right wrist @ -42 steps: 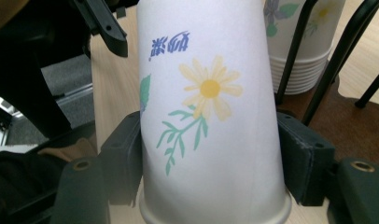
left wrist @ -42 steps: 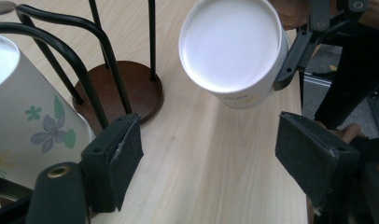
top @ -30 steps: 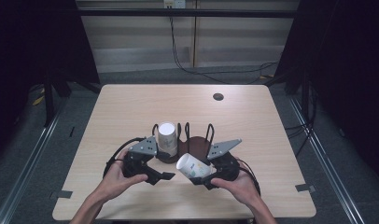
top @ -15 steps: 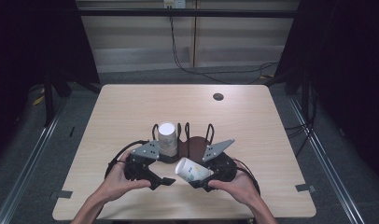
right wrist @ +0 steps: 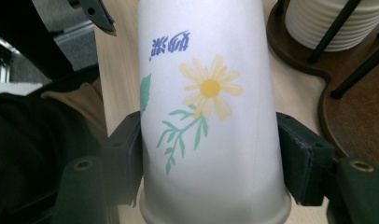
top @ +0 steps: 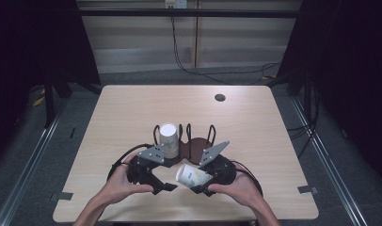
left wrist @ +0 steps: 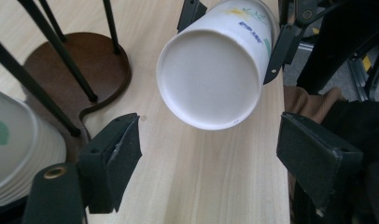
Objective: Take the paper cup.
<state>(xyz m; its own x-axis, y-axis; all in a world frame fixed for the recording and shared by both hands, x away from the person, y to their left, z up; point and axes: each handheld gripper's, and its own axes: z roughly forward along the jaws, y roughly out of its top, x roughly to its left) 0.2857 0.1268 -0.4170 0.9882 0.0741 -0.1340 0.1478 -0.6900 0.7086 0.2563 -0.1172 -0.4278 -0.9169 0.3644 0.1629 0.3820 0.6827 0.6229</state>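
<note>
Left gripper (left wrist: 211, 163) jaws just opened off the paper cup (top: 193, 175) (nothing between them), right gripper (right wrist: 208, 158) clamps it alone—handover done.

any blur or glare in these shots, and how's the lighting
High view: table evenly lit, surroundings dark, slightly soft. Left gripper view: paper cup sharp, its base shaded, no glare. Right gripper view: the cup's flower print is crisp, but the rim at the bottom edge and the stack of cups are soft.
</note>
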